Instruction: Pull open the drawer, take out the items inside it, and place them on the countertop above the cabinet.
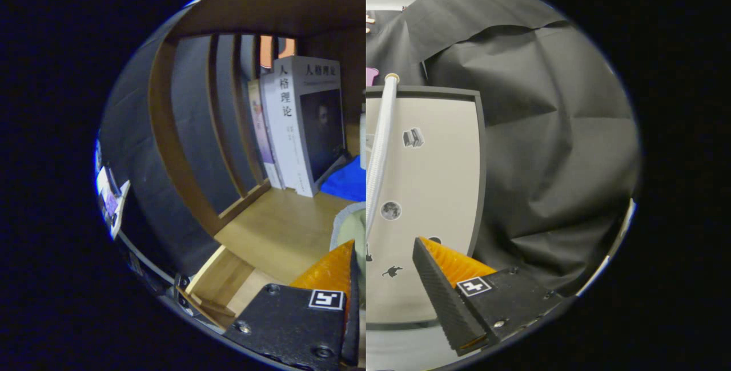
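My gripper point(385, 252) is open, its two fingers apart with nothing pressed between them. Just ahead of the left finger lies a pale green-grey soft item point(346, 227) on the wooden countertop point(274, 228); only part of it shows. Beyond the right finger stands a pale cabinet panel point(440, 177) with small dark stickers and a dark frame. A white ribbed hose point(380, 148) runs down its left side. I cannot make out a drawer front or handle.
Several books point(297, 125) stand upright at the back of a wooden cubby with vertical slats point(223, 114). A blue cloth point(347, 180) lies beside them. A lower wooden ledge point(214, 288) sits at the countertop's near left. Black cloth point(548, 148) hangs to the right.
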Motion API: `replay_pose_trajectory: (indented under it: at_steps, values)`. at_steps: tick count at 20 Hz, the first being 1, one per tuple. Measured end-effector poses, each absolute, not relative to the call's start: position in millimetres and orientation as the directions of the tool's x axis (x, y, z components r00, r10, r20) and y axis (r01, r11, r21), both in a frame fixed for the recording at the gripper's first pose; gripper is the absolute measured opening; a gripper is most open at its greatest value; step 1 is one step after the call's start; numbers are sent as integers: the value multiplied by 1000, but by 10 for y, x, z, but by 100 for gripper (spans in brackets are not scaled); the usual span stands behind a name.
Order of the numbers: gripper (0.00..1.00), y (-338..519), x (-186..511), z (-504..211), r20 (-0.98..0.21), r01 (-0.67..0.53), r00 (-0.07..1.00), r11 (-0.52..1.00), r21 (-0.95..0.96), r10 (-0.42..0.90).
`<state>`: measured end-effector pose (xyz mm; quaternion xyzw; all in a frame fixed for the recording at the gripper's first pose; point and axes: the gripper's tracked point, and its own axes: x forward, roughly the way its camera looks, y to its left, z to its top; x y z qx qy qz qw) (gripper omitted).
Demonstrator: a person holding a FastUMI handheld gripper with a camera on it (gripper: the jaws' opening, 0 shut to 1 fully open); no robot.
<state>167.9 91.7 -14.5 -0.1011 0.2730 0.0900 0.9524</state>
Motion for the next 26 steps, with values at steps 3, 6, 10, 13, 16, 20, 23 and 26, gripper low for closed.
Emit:
replay_pose_trajectory:
  at_steps: [3, 6, 10, 13, 16, 20, 23, 26]
  values:
    - [58, 861, 1883, -262, -568, -193, 820, 969, -151, 75]
    - [59, 837, 1984, -272, -564, -167, 823, 976, -139, 61]
    - [62, 803, 2035, -319, -576, -155, 816, 975, -157, 37]
    - [66, 777, 2052, -428, -601, -155, 798, 977, -148, 35]
    - [77, 764, 2083, -424, -584, -145, 811, 981, -129, 44]
    - [86, 746, 2081, -385, -552, -142, 832, 983, -117, 54]
    - [89, 754, 1989, -300, -516, -143, 854, 985, -101, 71]
    - [91, 754, 1754, -152, -456, -156, 885, 983, -93, 97]
